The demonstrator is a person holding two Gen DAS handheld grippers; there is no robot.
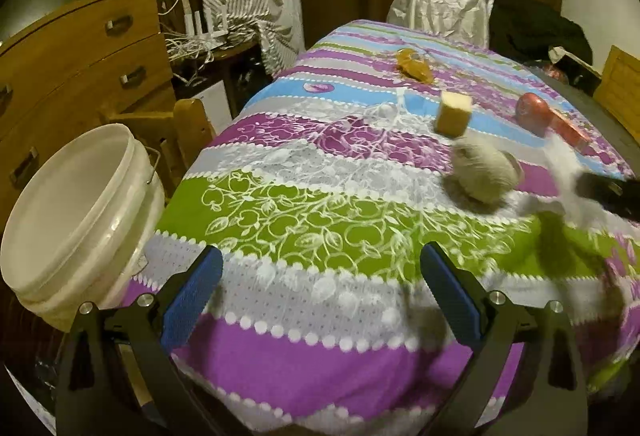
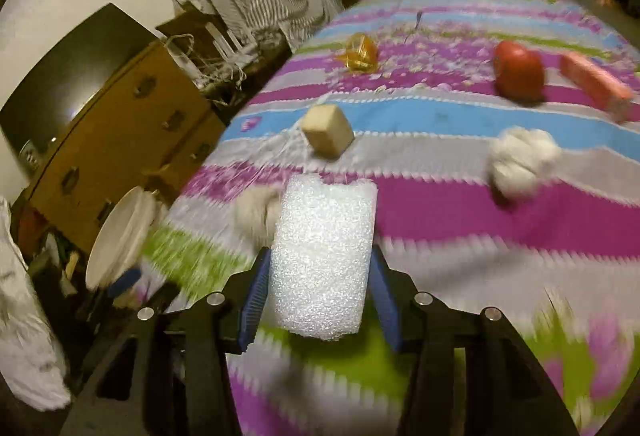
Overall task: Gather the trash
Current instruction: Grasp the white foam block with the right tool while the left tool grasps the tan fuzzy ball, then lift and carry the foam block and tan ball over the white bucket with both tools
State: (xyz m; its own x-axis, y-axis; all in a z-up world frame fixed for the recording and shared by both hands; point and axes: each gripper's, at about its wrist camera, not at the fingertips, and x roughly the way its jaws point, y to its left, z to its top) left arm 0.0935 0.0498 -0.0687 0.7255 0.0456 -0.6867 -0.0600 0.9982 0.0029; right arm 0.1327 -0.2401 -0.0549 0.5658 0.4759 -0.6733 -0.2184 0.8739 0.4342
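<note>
My right gripper [image 2: 320, 292] is shut on a white foam roll [image 2: 324, 260] and holds it above the striped tablecloth [image 2: 460, 216]. In the left wrist view it shows as a white blur [image 1: 568, 176] at the right edge. My left gripper [image 1: 320, 276] is open and empty over the table's near edge. A white bucket [image 1: 72, 212] stands left of the table; it also shows in the right wrist view [image 2: 120, 236]. On the cloth lie a crumpled grey paper ball [image 1: 484, 172], a white crumpled ball [image 2: 524, 160], an orange wrapper [image 1: 414, 66] and a tan sponge cube [image 1: 454, 114].
A red apple [image 2: 518, 72] and a pink packet [image 2: 596, 84] lie at the far right of the cloth. A wooden dresser [image 1: 80, 68] and a chair [image 1: 188, 132] stand left of the table. A foil-covered chair back [image 1: 440, 8] is at the far end.
</note>
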